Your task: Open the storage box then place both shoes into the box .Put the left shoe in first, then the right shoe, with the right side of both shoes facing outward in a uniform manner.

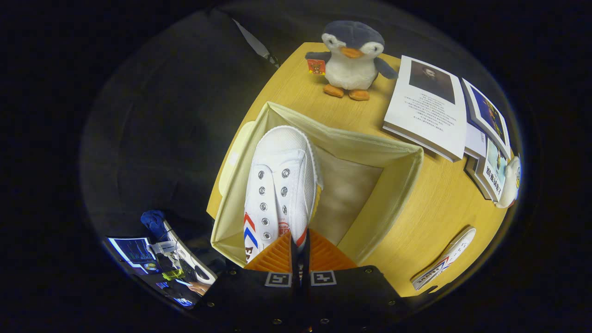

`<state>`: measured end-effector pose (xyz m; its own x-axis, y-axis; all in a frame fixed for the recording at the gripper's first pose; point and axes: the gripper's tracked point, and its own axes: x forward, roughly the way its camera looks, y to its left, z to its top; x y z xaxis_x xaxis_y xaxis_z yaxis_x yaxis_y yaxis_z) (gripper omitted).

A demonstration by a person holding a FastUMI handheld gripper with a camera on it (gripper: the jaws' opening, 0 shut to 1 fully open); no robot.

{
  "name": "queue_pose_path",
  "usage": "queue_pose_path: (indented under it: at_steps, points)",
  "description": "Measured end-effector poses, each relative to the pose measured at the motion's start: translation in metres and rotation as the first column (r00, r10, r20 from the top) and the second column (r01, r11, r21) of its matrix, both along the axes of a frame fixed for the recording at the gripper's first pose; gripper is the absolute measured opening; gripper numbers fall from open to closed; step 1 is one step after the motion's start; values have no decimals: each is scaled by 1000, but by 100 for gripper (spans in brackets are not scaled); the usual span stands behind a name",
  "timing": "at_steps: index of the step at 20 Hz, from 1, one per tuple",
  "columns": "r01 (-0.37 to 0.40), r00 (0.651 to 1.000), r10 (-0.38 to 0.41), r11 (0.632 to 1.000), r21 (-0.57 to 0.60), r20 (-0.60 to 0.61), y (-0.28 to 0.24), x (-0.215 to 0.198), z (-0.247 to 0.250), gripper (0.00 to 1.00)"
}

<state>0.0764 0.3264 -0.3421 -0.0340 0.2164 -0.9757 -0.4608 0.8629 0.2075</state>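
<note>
Tool [299, 249] closed on 1 white shoe [280, 189] at its heel end: both fingers [277, 254] nearly touching, w/ a thin bit of the shoe's back pinched between. Shoe hangs toe-forward just ahead of the fingers, over the open storage box [370, 152], along the box's left wall. It has red/blue chevron stripes on its side & 2 rows of metal eyelets, no laces seen.

Box: 1, cream fabric, open top, sits on the wooden bench [430, 217]. Inside, right of the shoe, bare pale floor visible. A pale flat piece [236, 157], maybe the lid, sticks out just left of the box; can't tell for sure.

2nd shoe [445, 259]: 1, lies on its side on the bench, right of the box, well apart from it, near bench edge.

Beyond the box: 1 plush penguin [352, 58], upright, w/ a small red tag at its wing. Right of the penguin & beyond-right of the box: stack of books [428, 106], approx. 3–4, exact count unclear. 1 small white figure [511, 180] at the books' far right end.

Left of the box, below bench level: 2 lit screens [134, 249] & a hand [200, 287].
</note>
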Motion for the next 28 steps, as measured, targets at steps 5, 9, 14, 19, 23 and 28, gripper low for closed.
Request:
queue_pose_path:
  at_steps: [5,9,14,19,23,28]
  points:
    - [-22,998,21,1000,19,64,2,19,10,86]
    - [-11,995,6,998,55,100,-9,23,38,90]
    - [24,989,-38,995,96,141,-54,23,70,90]
    - [110,977,-130,986,127,166,-120,18,96,90]
    - [189,960,-212,973,133,184,-176,16,100,90]
    - [279,932,-302,951,132,203,-241,10,101,90]
